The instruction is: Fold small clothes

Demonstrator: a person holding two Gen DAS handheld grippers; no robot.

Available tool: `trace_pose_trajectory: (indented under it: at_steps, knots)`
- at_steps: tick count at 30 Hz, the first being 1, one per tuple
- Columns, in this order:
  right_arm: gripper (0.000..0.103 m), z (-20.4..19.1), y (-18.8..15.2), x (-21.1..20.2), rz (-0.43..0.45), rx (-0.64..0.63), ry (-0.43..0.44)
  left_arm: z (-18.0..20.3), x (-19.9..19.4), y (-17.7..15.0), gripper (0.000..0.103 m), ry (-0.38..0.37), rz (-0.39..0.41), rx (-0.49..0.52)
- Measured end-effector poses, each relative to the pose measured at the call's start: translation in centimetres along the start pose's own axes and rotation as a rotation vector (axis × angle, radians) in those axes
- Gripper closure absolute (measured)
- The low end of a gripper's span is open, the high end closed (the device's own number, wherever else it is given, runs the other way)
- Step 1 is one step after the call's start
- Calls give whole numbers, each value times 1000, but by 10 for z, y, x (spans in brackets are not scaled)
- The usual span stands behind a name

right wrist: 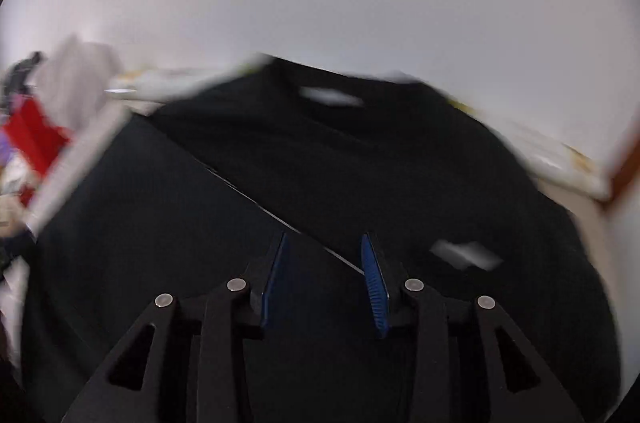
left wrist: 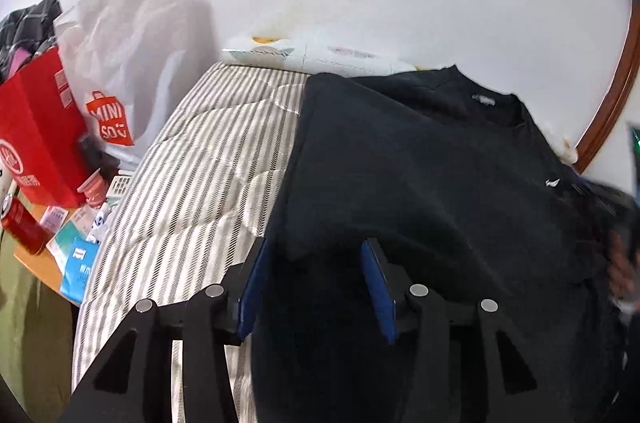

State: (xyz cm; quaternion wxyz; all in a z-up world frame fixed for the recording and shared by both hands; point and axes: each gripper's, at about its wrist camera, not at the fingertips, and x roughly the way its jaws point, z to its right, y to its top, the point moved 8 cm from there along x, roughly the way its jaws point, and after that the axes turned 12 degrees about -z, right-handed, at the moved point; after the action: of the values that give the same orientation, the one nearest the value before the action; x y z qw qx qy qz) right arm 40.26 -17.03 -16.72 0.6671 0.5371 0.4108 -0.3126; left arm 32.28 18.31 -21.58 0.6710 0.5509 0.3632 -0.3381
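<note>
Black shirt flat on bed, one side folded. Left gripper, right gripper spread, empty. Next: pinch hem.

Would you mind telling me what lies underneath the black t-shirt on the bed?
The black t-shirt lies on a grey-and-white striped quilted mattress, which shows to its left. Beyond its collar, a white patterned pillow peeks out. Whatever is directly beneath the shirt is covered.

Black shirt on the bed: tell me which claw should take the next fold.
Left, probably. The left claw is open right at the shirt side edge beside the striped mattress. The right claw is open over mid-shirt, its view blurred.
</note>
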Motion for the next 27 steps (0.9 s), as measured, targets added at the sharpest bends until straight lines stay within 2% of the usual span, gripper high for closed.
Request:
trace_pose_trajectory:
  at_steps: [2, 4, 6, 7, 9, 12, 16, 19, 23, 27]
  knots:
    - [64, 45, -37, -3, -30, 69, -68, 1, 9, -2, 58, 40, -17, 14]
    - [60, 83, -77, 0, -75, 156, -119, 3, 14, -6, 58, 28, -37, 16]
    - [55, 104, -102, 5, -109, 226, -87, 4, 15, -7, 57, 38, -37, 24]
    - [54, 111, -109, 1, -82, 266, -49, 5, 14, -7, 57, 49, -34, 31]
    - [54, 121, -119, -9, -78, 329, -60, 6, 13, -10, 55, 56, -32, 37]
    - [53, 124, -130, -37, 3, 363, -41, 8, 12, -12, 52, 51, -36, 47]
    - [53, 142, -159, -71, 33, 356, -170, 13, 4, -16, 45, 32, -53, 45]
    - [52, 181, -197, -101, 56, 396, -301, 24, -6, -25, 45, 0, -59, 51]
    - [42, 235, -250, -123, 17, 478, -382, 40, -25, -44, 45, 7, -55, 58]
    - [38, 281, -294, -121, -47, 583, -294, 54, -42, -61, 41, -5, -38, 58]
